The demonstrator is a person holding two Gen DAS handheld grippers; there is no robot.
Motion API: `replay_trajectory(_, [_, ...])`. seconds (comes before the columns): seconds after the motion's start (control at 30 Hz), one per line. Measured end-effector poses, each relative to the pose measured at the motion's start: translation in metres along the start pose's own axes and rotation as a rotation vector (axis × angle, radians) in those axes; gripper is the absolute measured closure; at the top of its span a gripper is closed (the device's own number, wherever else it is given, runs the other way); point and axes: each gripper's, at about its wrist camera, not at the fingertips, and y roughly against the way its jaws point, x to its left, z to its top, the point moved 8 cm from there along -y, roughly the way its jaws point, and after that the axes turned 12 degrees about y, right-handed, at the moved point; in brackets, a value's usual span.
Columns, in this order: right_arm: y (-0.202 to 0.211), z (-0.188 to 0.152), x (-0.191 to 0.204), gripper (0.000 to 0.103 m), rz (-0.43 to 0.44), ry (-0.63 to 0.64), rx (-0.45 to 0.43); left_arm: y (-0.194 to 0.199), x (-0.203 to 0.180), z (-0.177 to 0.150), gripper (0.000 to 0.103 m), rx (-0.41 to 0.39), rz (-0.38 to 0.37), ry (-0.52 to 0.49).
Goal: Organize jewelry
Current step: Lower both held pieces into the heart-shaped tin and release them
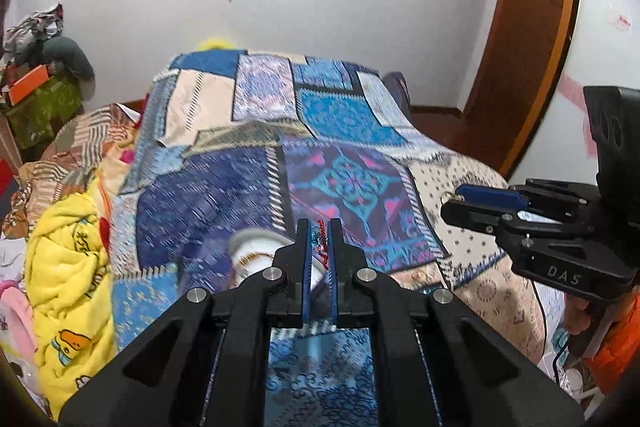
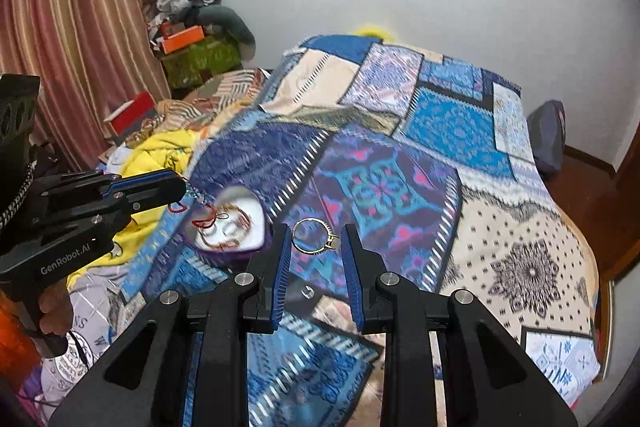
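L hand-held gripper (image 1: 319,227) pinches red bracelet (image 1: 321,241); R hand-held gripper (image 2: 316,243) apart; ring (image 2: 314,235) betw.

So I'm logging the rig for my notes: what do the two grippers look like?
Both are black plastic with angular linkages, silver pivot bolts and ribbed blue finger pads. The left gripper carries white "GenRobot.AI" lettering on its side and a black-and-white braided cord. The right gripper shows embossed "DAS" lettering. Orange fabric, maybe a sleeve, shows behind each handle.

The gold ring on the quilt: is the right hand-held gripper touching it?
Apart. In the right wrist view the gold ring lies on the quilt between the open right hand-held gripper fingers, with gaps on both sides.
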Motion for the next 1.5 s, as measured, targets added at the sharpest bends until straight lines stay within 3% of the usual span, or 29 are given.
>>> replay_trajectory(0.33, [-0.014, 0.030, 0.026, 0.080, 0.052, 0.037, -0.044, 0.002, 0.026, 0.021, 0.097, -0.047, 0.042, 0.013])
replay_trajectory(0.6, [-0.049, 0.031, 0.043, 0.080, 0.112, 0.055, 0.005, -0.027, 0.046, 0.013, 0.097, 0.016, 0.073, 0.004])
replay_trajectory(0.97, [-0.094, 0.013, 0.055, 0.080, 0.162, 0.069, 0.111, -0.068, 0.064, -0.006, 0.097, 0.136, 0.040, 0.038])
replay_trajectory(1.4, [-0.118, -0.001, 0.063, 0.079, 0.212, 0.084, 0.177, -0.079, 0.071, -0.010, 0.097, 0.165, 0.046, 0.027])
replay_trajectory(1.5, [-0.120, -0.003, 0.066, 0.079, 0.212, 0.096, 0.190, -0.077, 0.073, -0.009, 0.090, 0.161, 0.056, 0.029])
